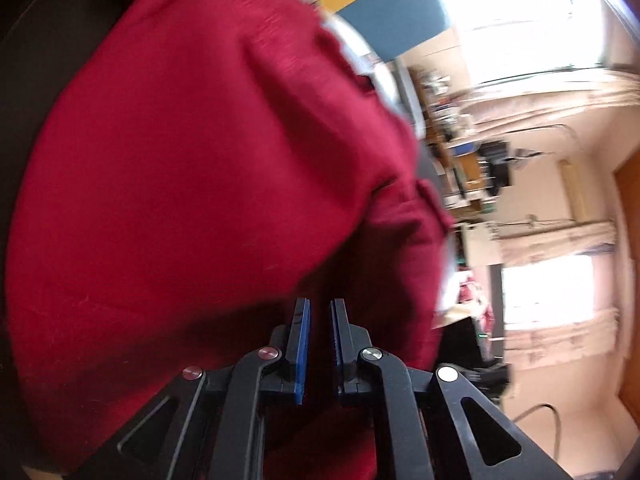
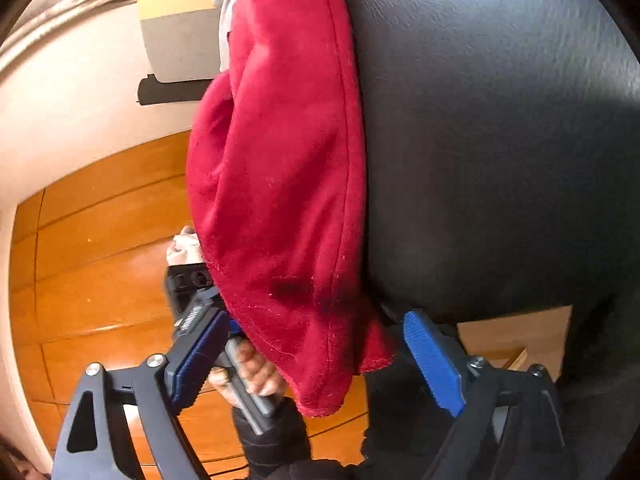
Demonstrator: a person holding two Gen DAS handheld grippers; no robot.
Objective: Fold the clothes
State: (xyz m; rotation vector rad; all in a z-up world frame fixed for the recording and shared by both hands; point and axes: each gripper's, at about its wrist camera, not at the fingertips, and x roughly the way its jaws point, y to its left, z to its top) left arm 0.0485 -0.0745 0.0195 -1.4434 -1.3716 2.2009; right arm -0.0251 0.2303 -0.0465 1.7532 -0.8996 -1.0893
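Note:
A red fleece garment (image 1: pixel 192 168) fills most of the left wrist view, draped over a black leather-like surface (image 1: pixel 36 92). My left gripper (image 1: pixel 320 308) is shut on a fold of it, with red cloth showing in the narrow gap between the blue pads. In the right wrist view the red garment (image 2: pixel 280 168) hangs along the edge of the black surface (image 2: pixel 500 140). My right gripper (image 2: pixel 316 360) stands wide open, and the garment's lower corner lies between its blue pads (image 2: pixel 434 364) without being pressed. The left gripper's body (image 2: pixel 196 312) and the hand holding it (image 2: pixel 256 372) show beside the cloth.
An orange wooden floor (image 2: pixel 100 264) lies to the left of the garment, and a cardboard box (image 2: pixel 516 336) sits past the black surface. A grey and white cloth (image 2: pixel 226 8) peeks out behind the garment. Shelves and bright windows (image 1: pixel 520 20) fill the room beyond.

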